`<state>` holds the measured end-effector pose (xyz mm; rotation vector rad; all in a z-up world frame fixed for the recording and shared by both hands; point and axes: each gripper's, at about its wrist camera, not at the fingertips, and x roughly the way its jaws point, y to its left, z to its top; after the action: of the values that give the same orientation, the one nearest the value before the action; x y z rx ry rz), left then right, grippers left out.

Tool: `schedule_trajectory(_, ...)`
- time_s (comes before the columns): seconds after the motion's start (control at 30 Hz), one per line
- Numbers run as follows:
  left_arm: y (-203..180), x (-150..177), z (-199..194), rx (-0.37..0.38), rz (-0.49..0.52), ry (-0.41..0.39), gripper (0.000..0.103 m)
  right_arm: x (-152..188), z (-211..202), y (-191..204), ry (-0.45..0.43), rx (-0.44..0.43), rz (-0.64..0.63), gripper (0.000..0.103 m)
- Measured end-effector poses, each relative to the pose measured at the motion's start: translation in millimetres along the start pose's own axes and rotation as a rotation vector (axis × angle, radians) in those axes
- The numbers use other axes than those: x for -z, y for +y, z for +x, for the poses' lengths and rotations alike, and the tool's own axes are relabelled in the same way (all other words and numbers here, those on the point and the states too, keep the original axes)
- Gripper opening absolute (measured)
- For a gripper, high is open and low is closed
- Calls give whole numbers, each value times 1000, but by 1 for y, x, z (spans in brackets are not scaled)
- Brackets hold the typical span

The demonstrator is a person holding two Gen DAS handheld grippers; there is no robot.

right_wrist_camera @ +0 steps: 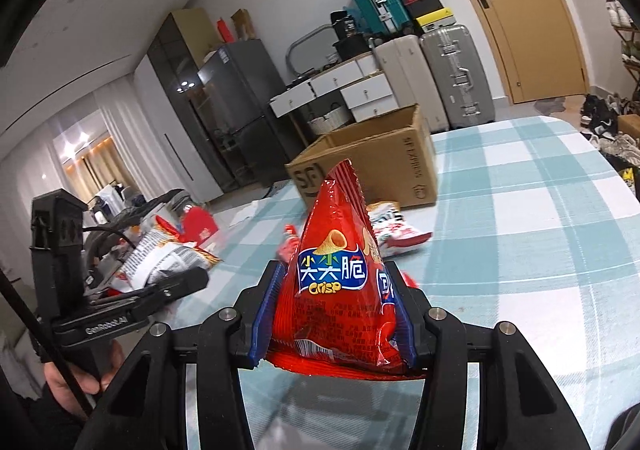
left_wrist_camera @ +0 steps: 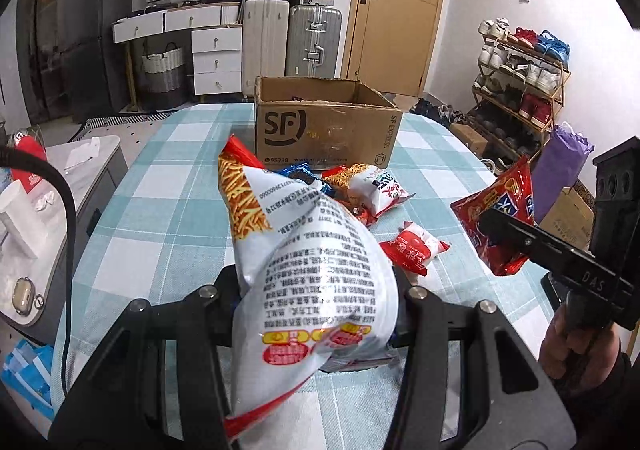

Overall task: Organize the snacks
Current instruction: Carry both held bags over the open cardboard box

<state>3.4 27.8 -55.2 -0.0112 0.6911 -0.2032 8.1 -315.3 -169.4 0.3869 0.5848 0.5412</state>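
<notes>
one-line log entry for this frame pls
left gripper: holds white snack bag | right gripper: holds red crisp bag | cardboard box: open

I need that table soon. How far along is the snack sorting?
Early or midway. Done: cannot tell, since the cardboard box hides its inside. In hand: the left claw grips a white snack bag, and the right claw grips a red crisp bag. Left: a small red-and-white packet and a pile of packets lie on the checked tablecloth.
</notes>
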Motion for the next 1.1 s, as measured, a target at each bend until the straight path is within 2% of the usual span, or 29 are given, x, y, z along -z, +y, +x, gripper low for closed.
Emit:
schedule_trajectory(0.2, 8, -9, -12, 5, 4, -16, 47, -10, -5, 21, 4, -28, -36, 50)
schedule_trajectory(0.4, 17, -35, -28, -8, 57, -55, 47, -29, -11, 38, -12, -47, -58, 50)
schedule_trajectory(0.63, 21, -78, -33, 7, 128, -76, 47, -67, -10, 48, -37, -78, -58, 50)
schedule_trajectory(0.83, 0, -119, -34, 34, 222, -108, 47, -107, 0, 52, -36, -77, -87, 50)
schedule_trajectory(0.9, -4, -133, -32, 36, 222, -117, 47, -118, 3, 52, -39, -79, -95, 50)
schedule_trajectory(1.0, -1, -160, -21, 77, 178, -86, 47, -138, 9, 51, -36, -73, -108, 50)
schedule_trajectory(1.1, -7, -188, -11, 39, 216, -91, 47, -158, 16, 48, -37, -57, -110, 50)
